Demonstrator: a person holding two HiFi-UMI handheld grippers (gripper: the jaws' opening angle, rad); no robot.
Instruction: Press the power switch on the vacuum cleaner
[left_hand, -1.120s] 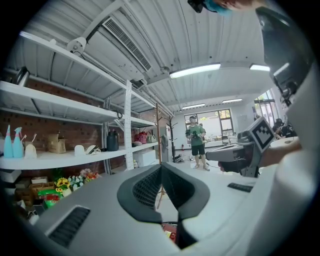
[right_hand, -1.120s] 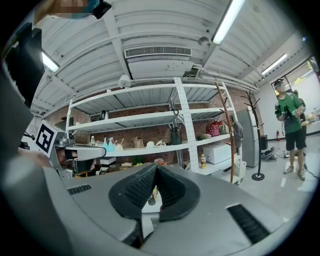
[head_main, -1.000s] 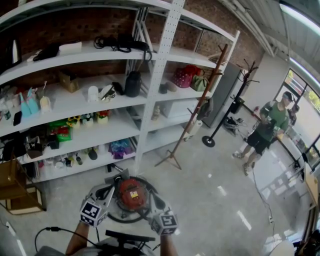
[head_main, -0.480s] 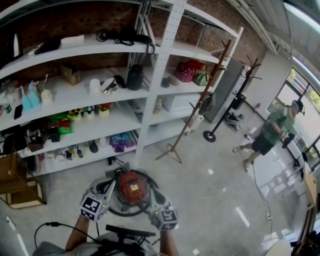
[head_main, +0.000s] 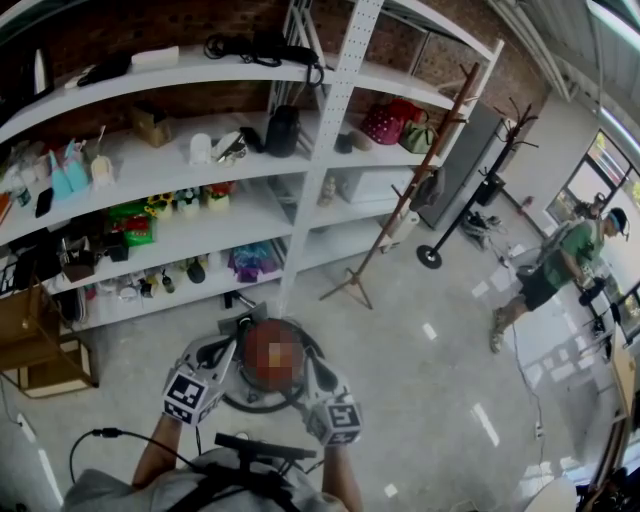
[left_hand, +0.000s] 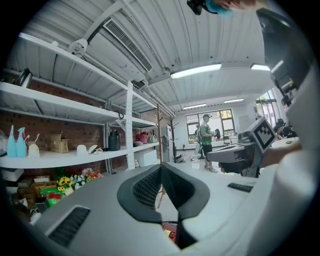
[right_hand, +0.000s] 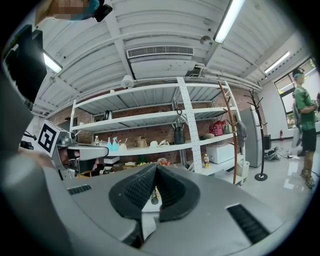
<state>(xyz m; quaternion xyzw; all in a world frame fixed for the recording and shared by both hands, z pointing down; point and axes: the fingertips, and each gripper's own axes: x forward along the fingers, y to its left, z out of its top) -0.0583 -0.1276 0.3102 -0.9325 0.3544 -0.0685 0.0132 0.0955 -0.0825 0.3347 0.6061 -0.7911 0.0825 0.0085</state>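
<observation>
Brown cardboard box (head_main: 42, 352) on the floor (head_main: 430, 390) at far left, under white shelves (head_main: 140, 215) loaded with small household goods, brick wall behind. Black cable (head_main: 92, 437) loops across the floor near the person's left arm. Left hand-held gripper (left_hand: 161, 169): jaws together at the tips, nothing caught between them; in the head view it sits low and left of centre, slanted in toward the vacuum cleaner (head_main: 270, 362). Vacuum cleaner stands on the floor just ahead of the person, at the foot of the shelves' perforated white post (head_main: 335, 120), directly between the two tools; round body, dark ring around its base. A red sliver of it shows low down in the left gripper view, through the gap behind the pads. Whether either tool touches the body, cannot tell. Right hand-held gripper (right_hand: 156, 167): jaws likewise closed tip to tip, empty; in the head view it lies low and right of the vacuum cleaner, angled inward. Further right, a wooden coat rack (head_main: 405, 200) leans in front of the shelf end, and a black coat stand (head_main: 478, 185) rises beyond it. Far right, well apart from everything, a person (head_main: 560, 265) in a green top and dark shorts stands on the glossy floor near the windows.
</observation>
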